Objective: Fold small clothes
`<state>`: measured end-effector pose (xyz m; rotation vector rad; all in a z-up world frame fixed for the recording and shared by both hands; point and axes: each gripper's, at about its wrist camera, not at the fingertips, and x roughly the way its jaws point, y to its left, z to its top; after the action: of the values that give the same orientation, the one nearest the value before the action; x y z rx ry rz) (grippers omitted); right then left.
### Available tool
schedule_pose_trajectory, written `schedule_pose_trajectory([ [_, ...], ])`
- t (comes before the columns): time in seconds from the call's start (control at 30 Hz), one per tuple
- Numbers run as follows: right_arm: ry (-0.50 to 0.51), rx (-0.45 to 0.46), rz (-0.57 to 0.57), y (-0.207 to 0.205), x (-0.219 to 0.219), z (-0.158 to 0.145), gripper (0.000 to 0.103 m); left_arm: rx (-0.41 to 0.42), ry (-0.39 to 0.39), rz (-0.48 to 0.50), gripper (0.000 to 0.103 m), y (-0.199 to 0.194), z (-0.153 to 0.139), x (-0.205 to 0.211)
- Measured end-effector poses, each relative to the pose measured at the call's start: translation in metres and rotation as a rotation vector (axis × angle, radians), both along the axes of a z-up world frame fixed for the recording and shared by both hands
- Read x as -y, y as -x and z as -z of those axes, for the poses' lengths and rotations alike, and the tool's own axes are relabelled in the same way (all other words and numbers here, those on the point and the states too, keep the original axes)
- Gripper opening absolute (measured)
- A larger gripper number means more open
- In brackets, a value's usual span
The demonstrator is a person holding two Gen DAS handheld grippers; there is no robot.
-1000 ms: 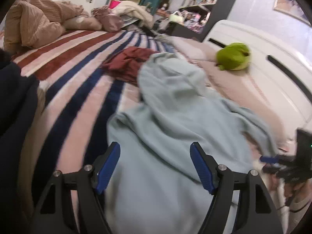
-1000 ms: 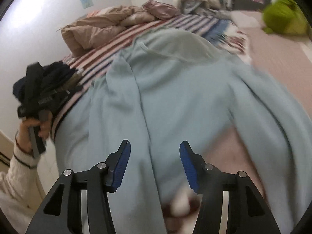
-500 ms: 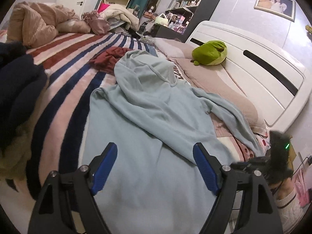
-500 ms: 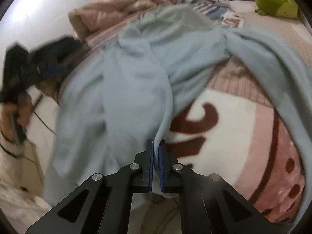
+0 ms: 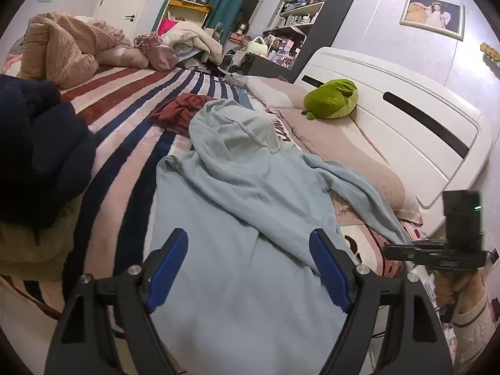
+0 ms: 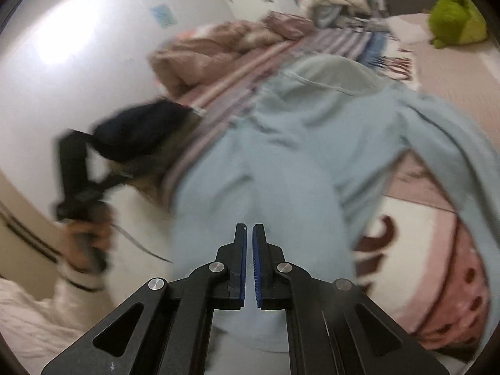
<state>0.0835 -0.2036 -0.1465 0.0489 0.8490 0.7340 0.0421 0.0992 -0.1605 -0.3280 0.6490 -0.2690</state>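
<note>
Bedroom; bed with striped blanket (image 5: 125,143), white headboard (image 5: 406,131), shelving behind.

Item: pale blue hoodie (image 5: 243,218), spread flat on the blanket, hood toward the headboard, hem at the bed's near edge. One sleeve lies across the chest; the other trails toward the headboard side. No body fold visible.

Left gripper (image 5: 250,268): jaws spread, empty, above the hem.

Right gripper (image 6: 249,259): jaws pressed nearly together at the hem; a hold on cloth cannot be confirmed.

Progress, judged: early. Sleeves and body remain to be folded. Maroon garment (image 5: 181,112) beyond the hood, unfolded.
</note>
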Motion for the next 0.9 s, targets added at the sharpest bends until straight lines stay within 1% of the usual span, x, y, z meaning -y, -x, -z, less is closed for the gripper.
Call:
schedule_pose_trajectory([
  [0.03,0.042,0.005,0.032,-0.004,0.004,0.009,0.022,0.0,-0.002,0.001,0.078,0.001,0.001,-0.001],
  [0.07,0.073,0.012,0.048,-0.004,0.006,0.016,0.046,-0.001,-0.005,0.001,0.079,0.001,0.001,-0.001],
  [0.1,0.111,0.024,0.06,-0.004,0.007,0.024,0.05,-0.001,-0.008,0.003,0.08,0.001,0.001,-0.001],
  [0.17,0.142,0.027,0.021,0.0,0.004,0.037,0.05,-0.001,-0.014,0.01,0.08,0.002,0.001,0.0],
  [0.23,0.144,0.046,-0.024,0.007,-0.002,0.044,0.05,-0.002,-0.02,0.013,0.08,0.002,0.001,0.0],
  [0.33,0.138,0.112,-0.072,0.02,-0.018,0.045,0.045,-0.002,-0.021,0.021,0.08,0.002,0.001,0.004],
  [0.37,0.135,0.122,-0.088,0.023,-0.023,0.045,0.043,-0.003,-0.021,0.025,0.08,0.002,0.001,0.005],
  [0.4,0.152,0.131,-0.096,0.025,-0.029,0.045,0.043,-0.004,-0.022,0.03,0.081,0.001,0.001,0.007],
  [0.5,0.295,0.172,-0.098,0.024,-0.047,0.058,0.043,-0.011,-0.038,0.04,0.082,0.001,0.003,0.014],
  [0.6,0.425,0.225,-0.078,0.024,-0.06,0.07,0.042,-0.018,-0.032,0.053,0.082,0.001,0.006,0.018],
  [0.63,0.456,0.242,-0.069,0.024,-0.061,0.073,0.04,-0.02,-0.031,0.054,0.082,0.001,0.006,0.019],
  [0.67,0.481,0.256,-0.058,0.024,-0.062,0.075,0.029,-0.021,-0.034,0.053,0.082,0.002,0.007,0.019],
  [0.7,0.5,0.267,-0.037,0.023,-0.061,0.074,0.021,-0.021,-0.038,0.052,0.082,0.002,0.007,0.019],
  [0.73,0.503,0.271,-0.019,0.021,-0.059,0.073,0.011,-0.021,-0.04,0.051,0.082,0.003,0.007,0.019],
  [0.77,0.474,0.263,-0.007,0.02,-0.055,0.069,0.006,-0.02,-0.039,0.051,0.082,0.004,0.007,0.018],
  [0.83,0.425,0.246,0.014,0.018,-0.048,0.059,0.004,-0.019,-0.033,0.047,0.082,0.005,0.007,0.016],
  [0.9,0.376,0.226,0.006,0.02,-0.043,0.048,0.003,-0.016,-0.028,0.04,0.082,0.005,0.007,0.014],
])
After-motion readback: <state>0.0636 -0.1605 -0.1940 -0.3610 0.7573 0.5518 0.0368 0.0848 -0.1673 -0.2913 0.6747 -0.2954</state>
